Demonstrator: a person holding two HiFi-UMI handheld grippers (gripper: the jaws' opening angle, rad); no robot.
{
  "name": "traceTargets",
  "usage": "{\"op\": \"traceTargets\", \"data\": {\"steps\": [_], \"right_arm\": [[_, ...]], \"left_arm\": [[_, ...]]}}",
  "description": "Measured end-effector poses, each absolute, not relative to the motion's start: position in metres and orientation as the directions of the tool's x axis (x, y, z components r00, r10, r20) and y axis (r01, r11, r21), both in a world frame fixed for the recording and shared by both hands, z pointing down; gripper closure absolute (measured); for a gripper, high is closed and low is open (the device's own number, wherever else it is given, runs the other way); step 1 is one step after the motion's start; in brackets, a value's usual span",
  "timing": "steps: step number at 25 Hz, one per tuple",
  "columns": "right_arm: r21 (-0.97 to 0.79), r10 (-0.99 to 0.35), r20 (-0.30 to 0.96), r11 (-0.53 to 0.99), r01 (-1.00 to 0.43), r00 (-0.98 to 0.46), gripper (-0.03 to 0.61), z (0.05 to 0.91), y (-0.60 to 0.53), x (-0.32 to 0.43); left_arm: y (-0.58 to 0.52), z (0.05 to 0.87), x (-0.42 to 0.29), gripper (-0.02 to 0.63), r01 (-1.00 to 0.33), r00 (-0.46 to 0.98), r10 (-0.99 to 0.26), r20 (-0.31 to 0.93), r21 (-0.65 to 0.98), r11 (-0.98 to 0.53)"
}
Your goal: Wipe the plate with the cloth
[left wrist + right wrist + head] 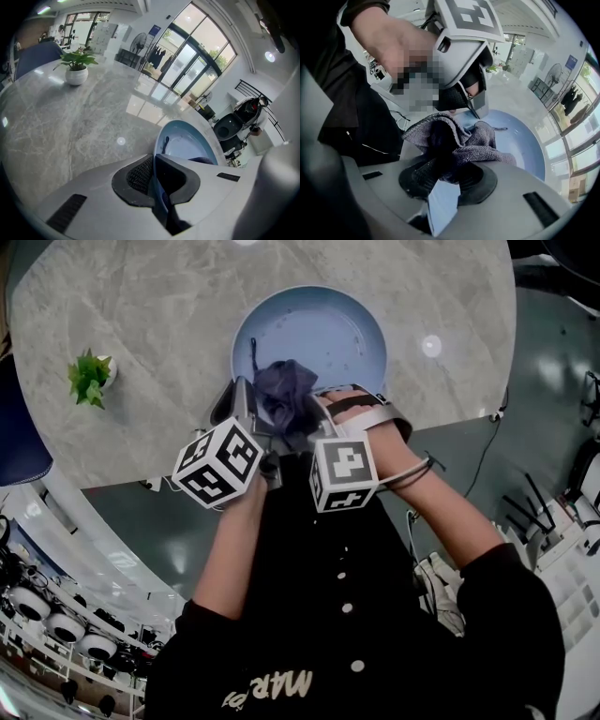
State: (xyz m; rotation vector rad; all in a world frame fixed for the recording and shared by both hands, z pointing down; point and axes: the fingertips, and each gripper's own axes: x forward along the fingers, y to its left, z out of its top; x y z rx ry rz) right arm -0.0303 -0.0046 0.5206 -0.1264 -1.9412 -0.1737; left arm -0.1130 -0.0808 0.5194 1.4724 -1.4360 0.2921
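- Plate (319, 334), round, shallow and light blue, lies on the grey marble tabletop (141, 315), close to its near edge.
- On the plate's near rim the left hand-held gripper (153, 176) is clamped narrow, with the rim running between its pads.
- Just right of it, the right hand-held gripper (445, 180) pinches a crumpled dark grey-purple cloth (286, 385), bunched over the plate's near part.
- Well left of the plate stands a small green potted plant (91, 376).

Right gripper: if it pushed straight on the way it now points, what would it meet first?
Probably the light-blue round plate, just past the grey cloth held by the right gripper; depth unclear.
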Motion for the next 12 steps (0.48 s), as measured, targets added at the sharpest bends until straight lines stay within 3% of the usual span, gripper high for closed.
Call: {"op": "traceTargets", "data": {"steps": [12], "right_arm": [[0.015, 0.055, 0.951, 0.975, 0.222, -0.305, 0.489, 0.523, -0.004, 0.013]], "left_arm": [[-0.081, 0.519, -0.113, 0.584, -0.855, 0.263, -0.599, 0.756, 0.471, 0.218]]}}
